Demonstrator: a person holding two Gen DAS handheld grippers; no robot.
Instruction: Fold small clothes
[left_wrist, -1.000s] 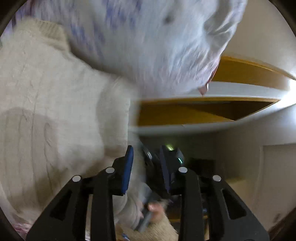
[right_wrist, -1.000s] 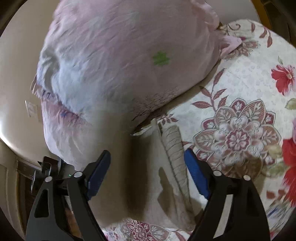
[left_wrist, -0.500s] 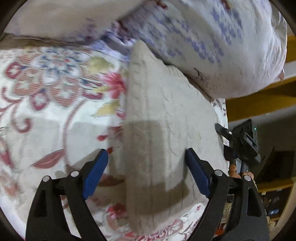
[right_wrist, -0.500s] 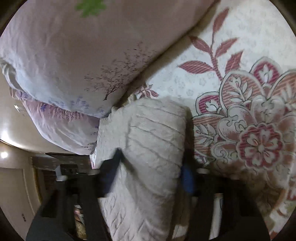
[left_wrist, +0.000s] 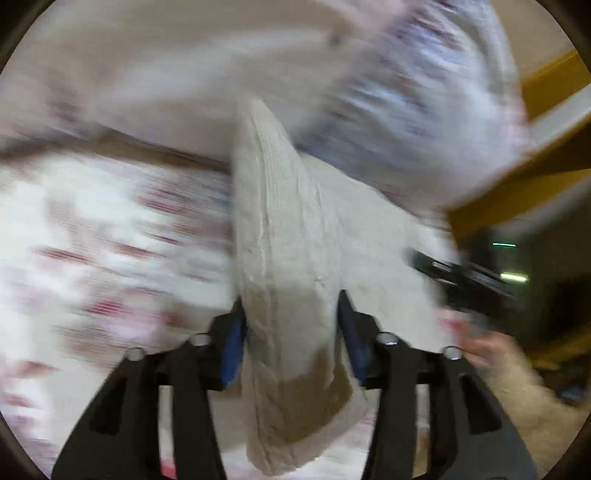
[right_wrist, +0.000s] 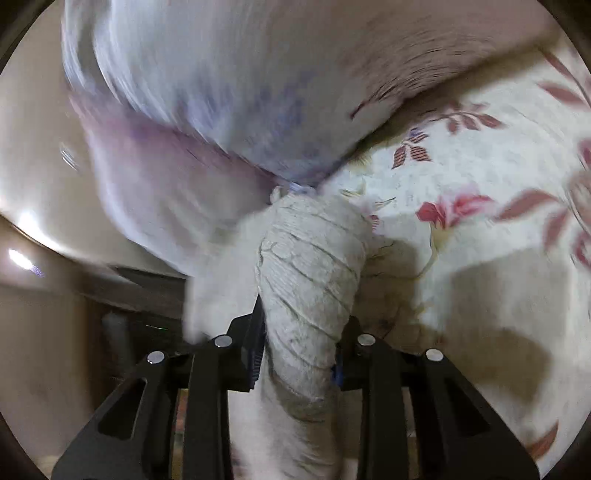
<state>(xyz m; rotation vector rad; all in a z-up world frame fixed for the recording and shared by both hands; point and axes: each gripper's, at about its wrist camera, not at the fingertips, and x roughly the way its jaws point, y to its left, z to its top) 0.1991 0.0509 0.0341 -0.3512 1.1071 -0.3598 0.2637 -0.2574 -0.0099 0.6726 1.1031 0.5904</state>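
left gripper (left_wrist: 290, 341) is clamped down on a bunched end of the cream knit garment (left_wrist: 284, 236), blue pads (left_wrist: 232, 345) pressing in from both sides, and that firm pinch makes sense: a thick knit slips if you only nip the top layer. the garment rises as a ridge off the floral bedspread (left_wrist: 92, 236), with the pale pillow (left_wrist: 424, 110) behind it. over to the right gripper (right_wrist: 299, 350), and it's the same story, fingers closed tight round a rolled wad of the same knit, likely the opposite end. holding both ends at once looks like a set-up to carry the piece over as one fold. blur says everything's moving, so detail is soft.
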